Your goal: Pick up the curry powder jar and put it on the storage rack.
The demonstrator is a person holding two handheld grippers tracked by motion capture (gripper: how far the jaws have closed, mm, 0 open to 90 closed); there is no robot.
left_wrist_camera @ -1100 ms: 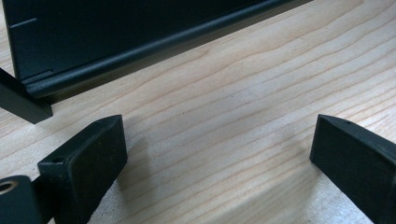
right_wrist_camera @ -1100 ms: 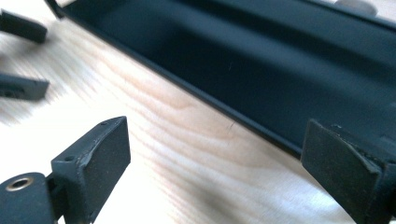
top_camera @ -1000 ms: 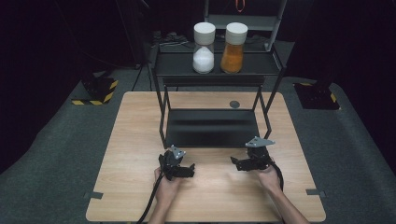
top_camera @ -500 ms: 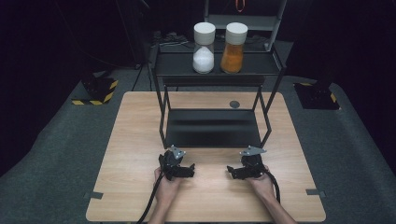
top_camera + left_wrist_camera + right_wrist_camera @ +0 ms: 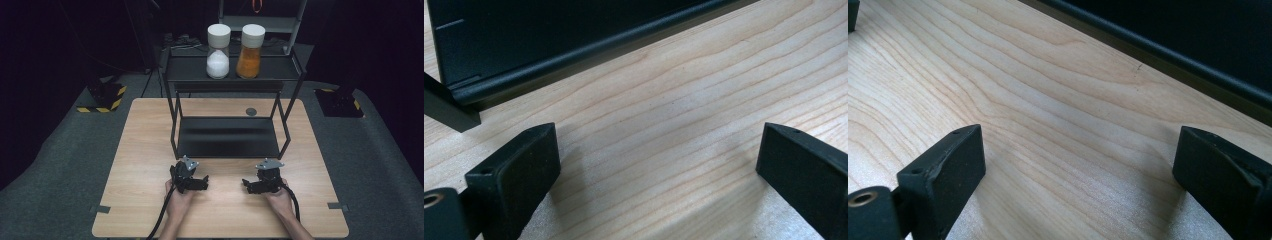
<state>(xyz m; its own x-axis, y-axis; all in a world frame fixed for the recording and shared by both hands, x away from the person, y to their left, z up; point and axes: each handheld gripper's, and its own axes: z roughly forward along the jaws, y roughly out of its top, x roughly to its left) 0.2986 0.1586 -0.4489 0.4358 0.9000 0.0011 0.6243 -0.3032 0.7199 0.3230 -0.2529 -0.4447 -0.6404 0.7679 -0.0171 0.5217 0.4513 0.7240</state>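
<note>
Shakers [image 5: 234,52] top the rack [image 5: 227,137] from high; gripper views lack them.

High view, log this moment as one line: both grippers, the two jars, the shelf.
left gripper: open, empty, on table | right gripper: open, empty | white jar, orange jar: upright on shelf top tier

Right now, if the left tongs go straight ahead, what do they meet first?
Probably the front edge of the black rack's lower shelf, across bare table. The left tongs stand open with nothing between them.
</note>
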